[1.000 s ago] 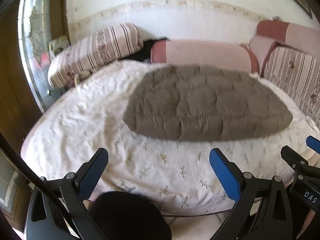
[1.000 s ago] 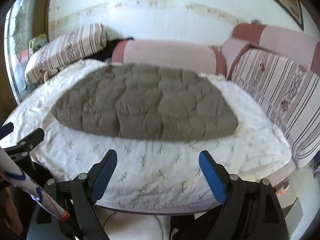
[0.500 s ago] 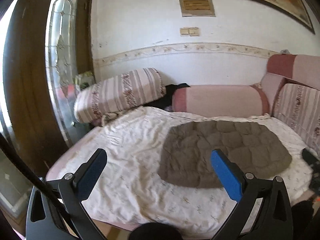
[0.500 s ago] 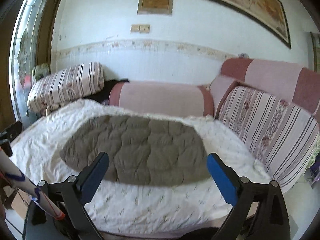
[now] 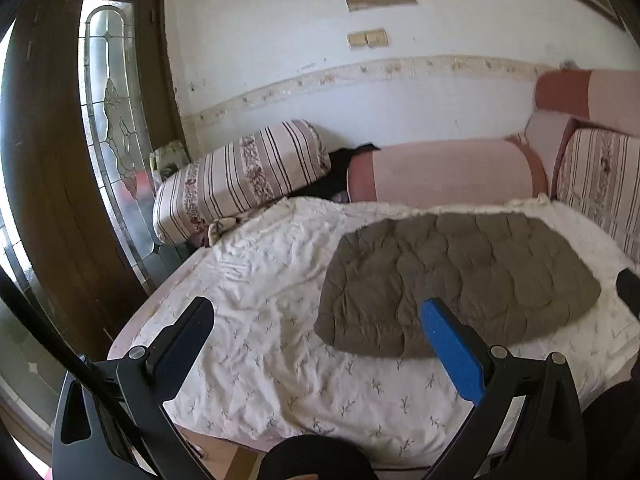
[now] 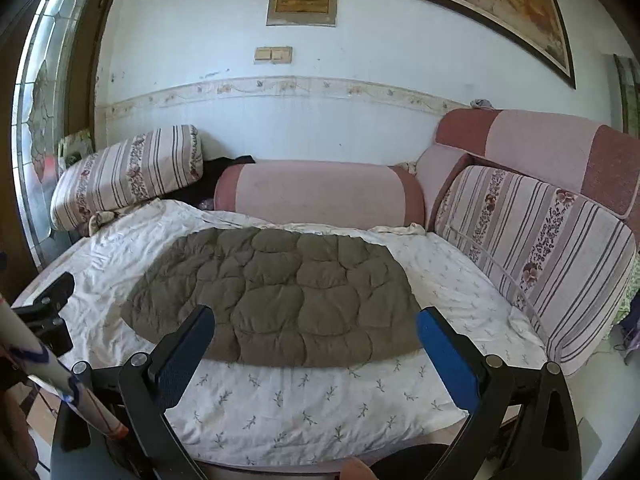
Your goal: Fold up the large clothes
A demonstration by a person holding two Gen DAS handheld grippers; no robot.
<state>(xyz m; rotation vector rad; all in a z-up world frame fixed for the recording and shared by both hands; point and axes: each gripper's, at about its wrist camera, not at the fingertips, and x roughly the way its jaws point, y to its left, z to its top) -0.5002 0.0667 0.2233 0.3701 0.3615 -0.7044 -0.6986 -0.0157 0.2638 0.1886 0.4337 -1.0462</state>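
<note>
Lying flat on the sheet (image 6: 304,408), the quilted garment (image 6: 276,292) sits beyond both wide, empty jaws.

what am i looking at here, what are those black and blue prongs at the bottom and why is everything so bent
No robot: a person holds a two-finger gripper in each hand, each carrying a wide-angle camera, which bends the view. One picture looks along the left gripper, the other along the right gripper. The prongs are their fingers, blue pads inside. Both are open and hold nothing. Ahead, a quilted brown garment lies flat on a white sheet covering a sofa, with striped cushions behind.
</note>
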